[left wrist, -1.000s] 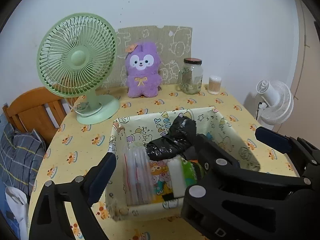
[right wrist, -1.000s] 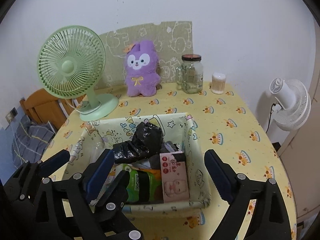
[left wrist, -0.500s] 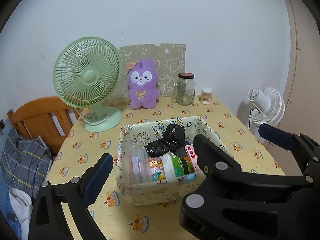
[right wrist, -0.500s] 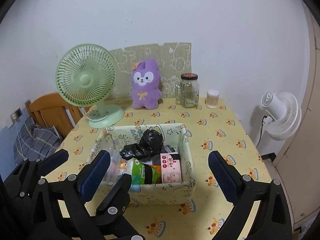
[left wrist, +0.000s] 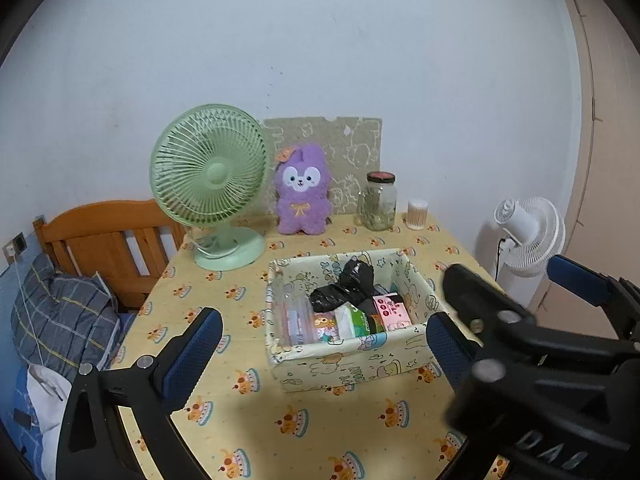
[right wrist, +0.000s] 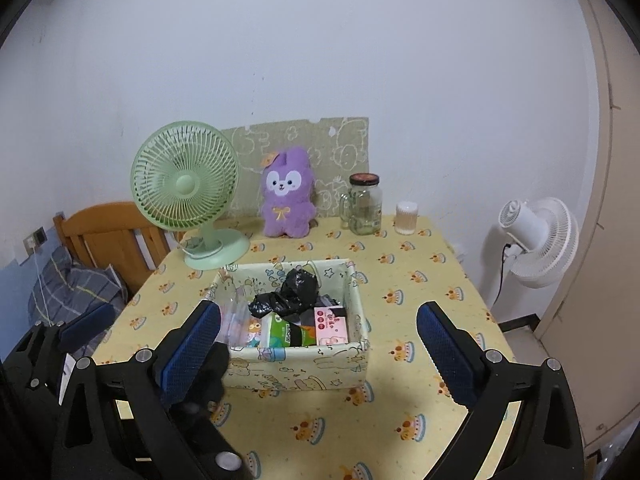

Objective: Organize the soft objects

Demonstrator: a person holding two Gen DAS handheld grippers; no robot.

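Both grippers hang above the near edge of the table, well back from the storage box, nothing between the pads of either. Left gripper jaws have just been opening and stand wide, empty; the box sits between its blue pads in view but is not touched. Right gripper jaws also just opened further, wide apart, empty. The box is a printed fabric bin, mid-table on the yellow cake-print cloth, upright. Inside: black plastic bag crumpled on top toward the back, green tissue pack at front centre, pink pack at front right, clear zip pouches standing along the left side. Behind the box by the wall: green desk fan, purple plush toy, glass jar, cotton swab tub. White fan off the table to the right; wooden chair to the left.
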